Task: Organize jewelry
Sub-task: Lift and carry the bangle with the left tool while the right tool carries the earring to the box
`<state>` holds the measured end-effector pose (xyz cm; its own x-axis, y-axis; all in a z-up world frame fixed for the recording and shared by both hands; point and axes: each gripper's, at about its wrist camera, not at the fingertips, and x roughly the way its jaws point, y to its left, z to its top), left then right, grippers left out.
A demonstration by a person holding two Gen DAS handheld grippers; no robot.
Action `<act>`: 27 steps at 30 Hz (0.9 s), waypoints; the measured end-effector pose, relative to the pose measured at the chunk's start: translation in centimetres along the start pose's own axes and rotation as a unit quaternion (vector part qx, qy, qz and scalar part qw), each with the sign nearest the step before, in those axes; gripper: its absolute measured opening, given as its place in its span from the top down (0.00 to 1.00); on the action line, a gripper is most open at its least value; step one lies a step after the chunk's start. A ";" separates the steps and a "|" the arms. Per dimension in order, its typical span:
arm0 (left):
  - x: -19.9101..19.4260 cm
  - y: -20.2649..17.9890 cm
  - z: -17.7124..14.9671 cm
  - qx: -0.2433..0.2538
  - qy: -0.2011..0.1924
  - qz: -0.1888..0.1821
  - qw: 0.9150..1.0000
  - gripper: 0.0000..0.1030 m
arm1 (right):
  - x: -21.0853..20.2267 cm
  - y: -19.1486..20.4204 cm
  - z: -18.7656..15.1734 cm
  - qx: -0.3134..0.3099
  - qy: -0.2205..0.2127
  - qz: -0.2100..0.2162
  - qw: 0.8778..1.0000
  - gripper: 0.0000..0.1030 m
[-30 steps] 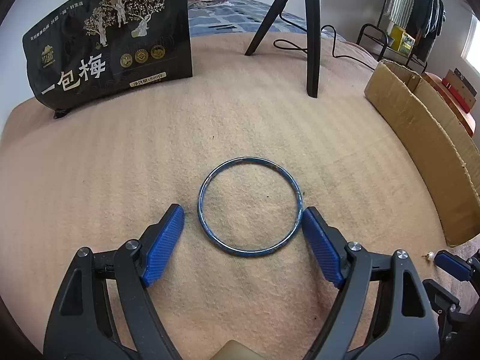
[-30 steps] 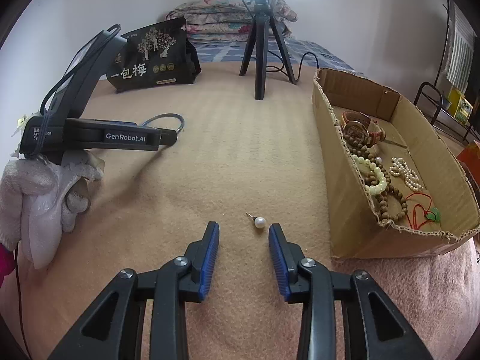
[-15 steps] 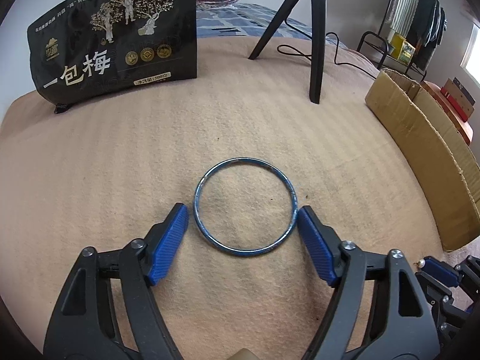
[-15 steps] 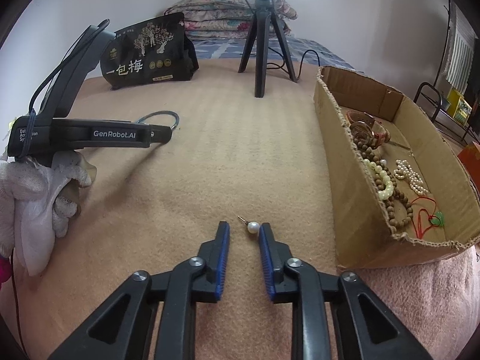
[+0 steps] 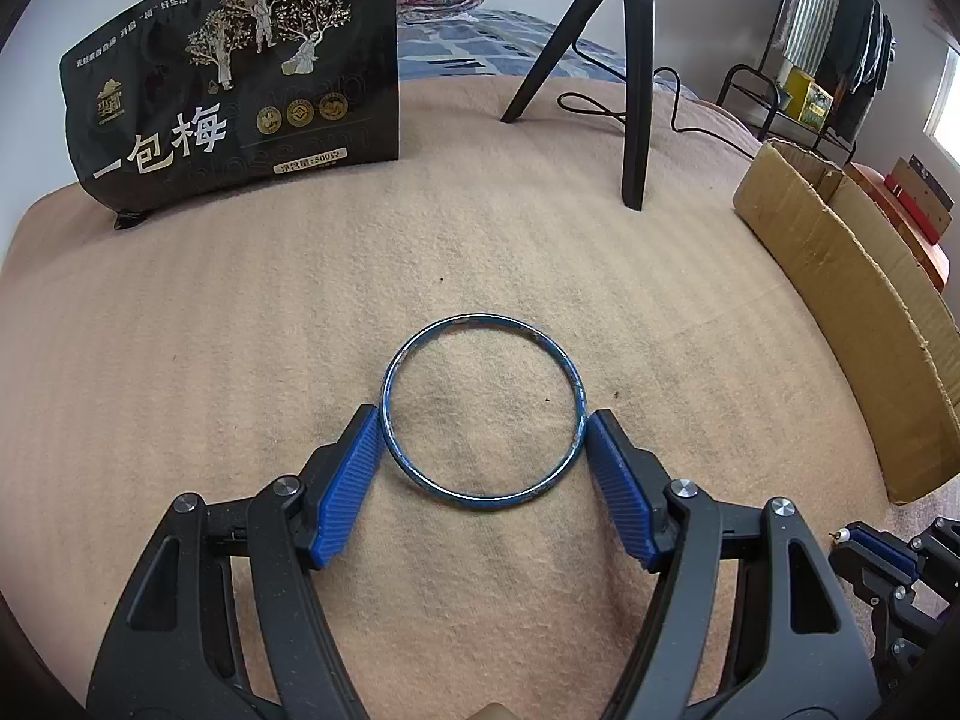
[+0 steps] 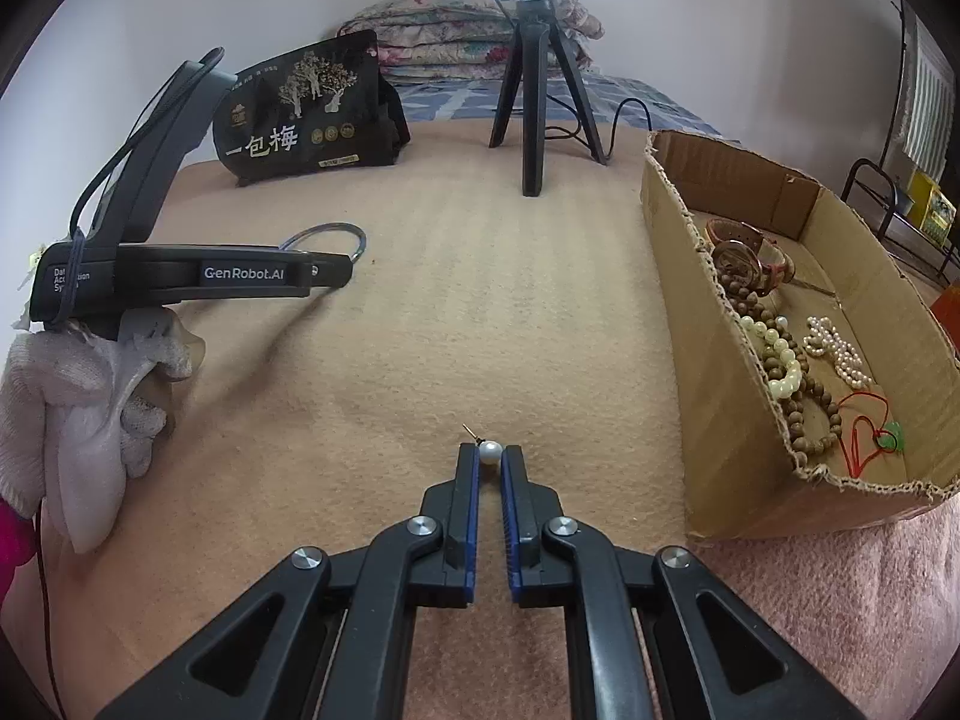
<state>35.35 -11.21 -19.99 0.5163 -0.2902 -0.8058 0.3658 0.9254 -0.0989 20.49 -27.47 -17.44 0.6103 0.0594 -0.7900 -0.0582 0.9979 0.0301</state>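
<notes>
Right gripper (image 6: 490, 463) fingers clench a pearl earring (image 6: 489, 452); left gripper (image 5: 483, 441) fingers are closing around a blue bangle (image 5: 482, 408) (apparently touching). Lift both gently off the blanket (image 5: 240, 330), straight up.

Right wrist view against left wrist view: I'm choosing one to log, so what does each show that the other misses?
Only the right wrist view shows inside the cardboard box: a watch, bead strings, a red cord, plus the gloved hand.

Only the left wrist view shows the whole blue bangle between the closing left gripper.

Both show the right gripper shut on the pearl earring, the black bag and tripod.
</notes>
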 end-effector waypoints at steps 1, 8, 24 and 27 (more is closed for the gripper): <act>0.0 0.0 0.0 0.000 0.000 0.000 1.000 0.31 | 0.0 0.0 0.0 0.000 -0.001 0.002 1.000 0.96; -0.7 0.3 0.0 -0.007 -0.004 -0.006 1.000 0.31 | -1.0 0.1 0.0 -0.002 -0.009 0.010 1.000 0.96; -6.7 -0.3 -0.2 -0.012 -0.040 0.008 0.999 0.31 | -4.7 0.1 0.1 -0.002 -0.046 0.033 0.998 0.96; -8.1 -1.3 0.2 -0.010 -0.051 0.003 0.999 0.31 | -6.0 -0.3 0.1 0.000 -0.056 0.038 0.998 0.96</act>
<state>30.84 -10.05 -13.21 0.5949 -0.3064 -0.7431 0.3471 0.9318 -0.1063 16.96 -28.10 -12.68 0.6882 0.1376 -0.7124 -0.1074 0.9904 0.0876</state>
